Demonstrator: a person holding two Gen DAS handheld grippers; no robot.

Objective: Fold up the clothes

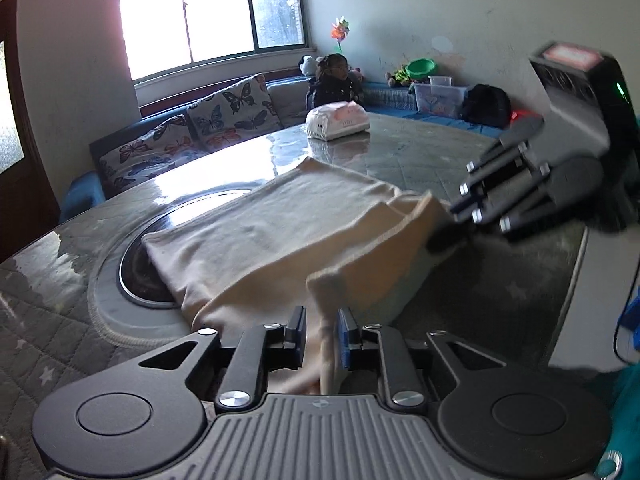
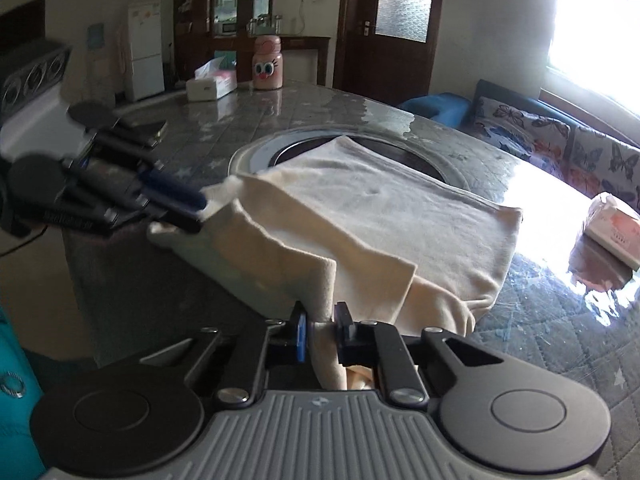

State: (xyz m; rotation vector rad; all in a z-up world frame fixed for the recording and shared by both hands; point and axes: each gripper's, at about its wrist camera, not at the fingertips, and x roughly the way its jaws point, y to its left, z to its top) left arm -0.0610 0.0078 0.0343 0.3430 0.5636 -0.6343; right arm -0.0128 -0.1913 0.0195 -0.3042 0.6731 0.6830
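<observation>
- Two grippers, each clenched on an edge of one cream garment [image 1: 280, 232]: left gripper [image 1: 322, 332] at lower centre of its own view, cloth bunched between its fingers; right gripper [image 2: 321, 330] likewise.
- Garment: folded, lying mid-frame on the grey quilted counter [image 1: 400, 152], partly covering a round inset hob [image 1: 136, 276].
- Tissue pack [image 1: 338, 120]: farther back, upper centre.
- Pink bottle [image 2: 268, 63]: far counter edge.

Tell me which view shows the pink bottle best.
The right wrist view: the pink bottle stands upright at the far edge of the table, beside a tissue box, unobstructed, with its cartoon eyes facing the camera. The left wrist view looks the other way, toward the window, and does not show it at all.
</observation>
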